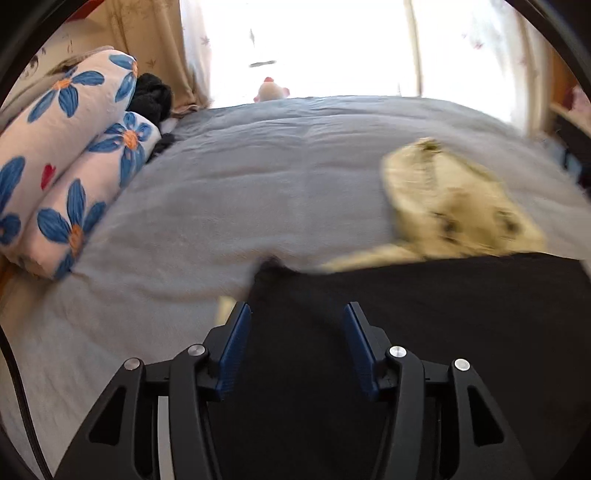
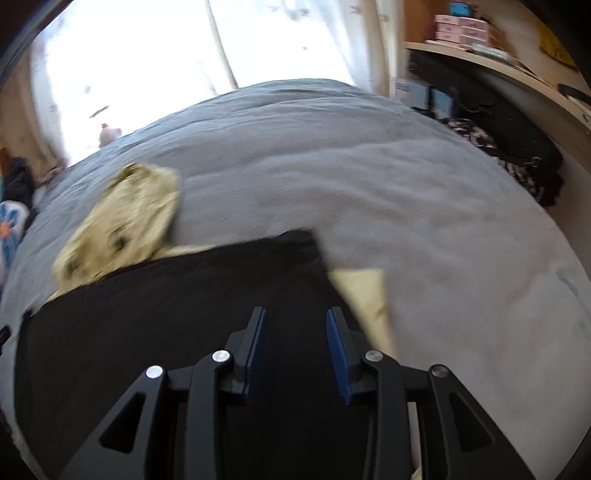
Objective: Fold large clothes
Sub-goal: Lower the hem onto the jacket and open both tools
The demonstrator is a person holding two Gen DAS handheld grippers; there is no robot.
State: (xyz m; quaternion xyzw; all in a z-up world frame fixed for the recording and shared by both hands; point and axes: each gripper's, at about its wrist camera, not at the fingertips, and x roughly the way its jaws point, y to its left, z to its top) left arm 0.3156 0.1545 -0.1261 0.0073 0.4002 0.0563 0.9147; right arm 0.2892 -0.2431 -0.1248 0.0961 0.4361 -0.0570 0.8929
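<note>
no text, label, brand, number or sign can be read in either view. the pink boxes [image 2: 463,29] on the shelf [image 2: 491,64] are too small and blurred to show any lettering, and the flowered quilt [image 1: 70,162] carries only a printed pattern of blue blossoms, no words.

black garment [image 1: 424,295] [image 2: 177,295] | flat on grey bed, near edge, far edge straight, corners squared | pale yellow garment [image 1: 454,206] [image 2: 125,225] | crumpled, blurred, partly under black one's far edge; yellow bit also shows at black's right side
</note>
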